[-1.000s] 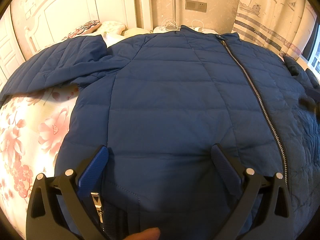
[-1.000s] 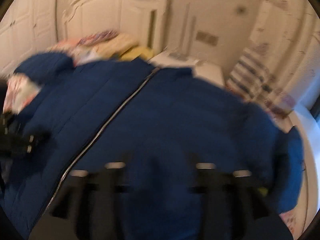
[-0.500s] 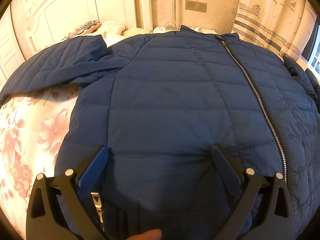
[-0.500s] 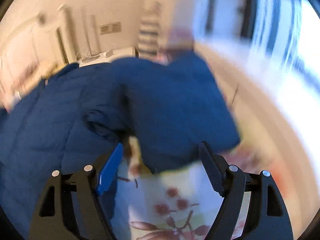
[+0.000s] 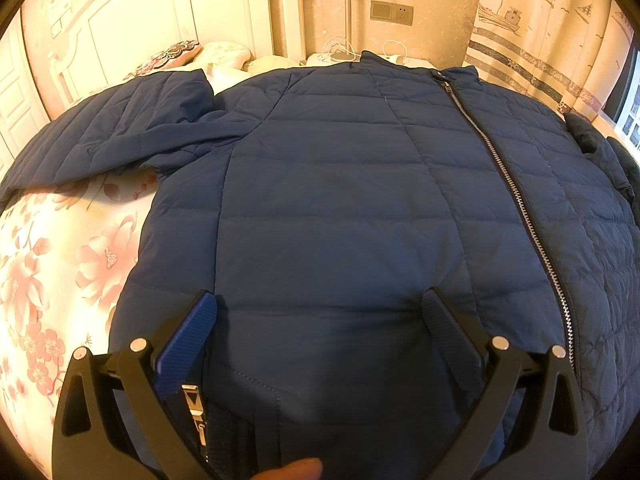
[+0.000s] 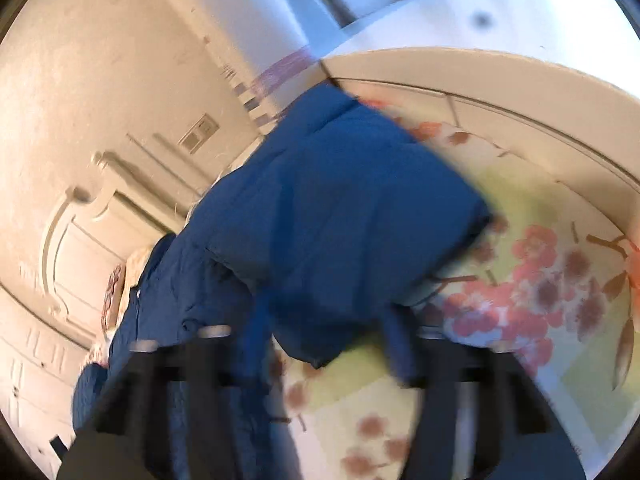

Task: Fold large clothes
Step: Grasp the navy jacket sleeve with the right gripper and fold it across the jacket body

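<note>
A navy quilted jacket (image 5: 340,208) lies front up on the bed, zipped, with a silver zipper (image 5: 516,196) running down its right side. Its left sleeve (image 5: 108,132) stretches out to the left. My left gripper (image 5: 320,312) is open, fingers resting on the jacket near its hem. In the blurred right wrist view the jacket's other sleeve (image 6: 352,208) lies on the floral sheet. My right gripper (image 6: 328,344) is open, its fingers spread around the sleeve's end, holding nothing.
The bed has a floral sheet (image 5: 52,264) and a white headboard (image 5: 152,20) with pillows (image 5: 168,56). A nightstand with cables (image 5: 340,54) and a curtain (image 5: 544,32) stand behind. The bed's white frame (image 6: 500,92) runs beyond the right sleeve.
The left gripper has not moved. The right gripper has swung from the jacket's body to the right sleeve and tilted, now pointing at the sleeve's end.
</note>
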`<action>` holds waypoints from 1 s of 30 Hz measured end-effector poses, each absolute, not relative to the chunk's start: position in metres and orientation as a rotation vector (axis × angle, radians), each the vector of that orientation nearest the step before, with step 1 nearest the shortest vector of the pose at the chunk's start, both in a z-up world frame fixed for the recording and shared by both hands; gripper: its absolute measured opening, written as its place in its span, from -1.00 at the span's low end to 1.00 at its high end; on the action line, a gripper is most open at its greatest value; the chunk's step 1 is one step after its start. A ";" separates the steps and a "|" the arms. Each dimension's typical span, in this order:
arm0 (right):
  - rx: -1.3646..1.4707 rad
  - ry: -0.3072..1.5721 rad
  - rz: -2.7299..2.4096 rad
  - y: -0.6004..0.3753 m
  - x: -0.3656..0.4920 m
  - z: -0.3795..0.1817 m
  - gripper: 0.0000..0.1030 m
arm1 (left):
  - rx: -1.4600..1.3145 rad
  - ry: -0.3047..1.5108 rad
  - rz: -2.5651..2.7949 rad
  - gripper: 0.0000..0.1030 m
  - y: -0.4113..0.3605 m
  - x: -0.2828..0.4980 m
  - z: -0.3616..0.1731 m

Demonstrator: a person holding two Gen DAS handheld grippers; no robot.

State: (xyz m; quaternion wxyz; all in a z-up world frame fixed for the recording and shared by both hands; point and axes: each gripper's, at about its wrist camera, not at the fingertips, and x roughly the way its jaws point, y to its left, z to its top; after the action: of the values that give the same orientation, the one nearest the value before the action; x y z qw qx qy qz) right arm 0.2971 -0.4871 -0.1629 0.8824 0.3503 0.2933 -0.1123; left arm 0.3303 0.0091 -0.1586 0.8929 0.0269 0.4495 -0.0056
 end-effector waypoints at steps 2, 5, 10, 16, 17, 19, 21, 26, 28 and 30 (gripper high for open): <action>0.572 0.561 -0.232 -0.463 0.299 -0.135 -0.52 | 0.057 0.933 -0.011 0.96 0.009 0.330 -0.158; 0.344 0.484 -0.143 -0.406 0.299 -0.083 -0.75 | 0.057 0.932 -0.011 0.96 0.009 0.330 -0.158; 0.052 0.423 0.062 -0.289 0.319 -0.019 -0.75 | 0.055 0.932 -0.012 0.96 0.009 0.330 -0.159; -0.130 0.505 0.311 -0.155 0.343 -0.035 -0.75 | 0.053 0.932 -0.014 0.96 0.010 0.330 -0.158; -0.163 0.540 0.321 -0.133 0.348 -0.045 -0.74 | 0.052 0.932 -0.014 0.96 0.010 0.330 -0.158; -0.145 0.650 0.375 -0.115 0.361 -0.062 -0.74 | 0.049 0.932 -0.015 0.96 0.010 0.330 -0.158; -0.091 0.732 0.394 -0.113 0.369 -0.077 -0.74 | 0.043 0.931 -0.019 0.96 0.010 0.330 -0.158; 0.035 0.707 0.327 -0.165 0.318 -0.074 -0.63 | 0.047 0.934 -0.016 0.96 0.009 0.329 -0.157; 0.114 0.677 0.264 -0.204 0.298 -0.075 0.26 | 0.053 0.935 -0.014 0.96 0.009 0.330 -0.158; 0.181 0.617 0.141 -0.243 0.275 -0.074 0.91 | 0.059 0.941 -0.007 0.96 0.007 0.331 -0.157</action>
State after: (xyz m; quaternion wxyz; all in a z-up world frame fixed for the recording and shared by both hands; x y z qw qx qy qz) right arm 0.2747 -0.2427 -0.0743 0.9464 0.0887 0.3028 0.0695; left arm 0.3307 0.0071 -0.1574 0.8910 0.0282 0.4532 -0.0033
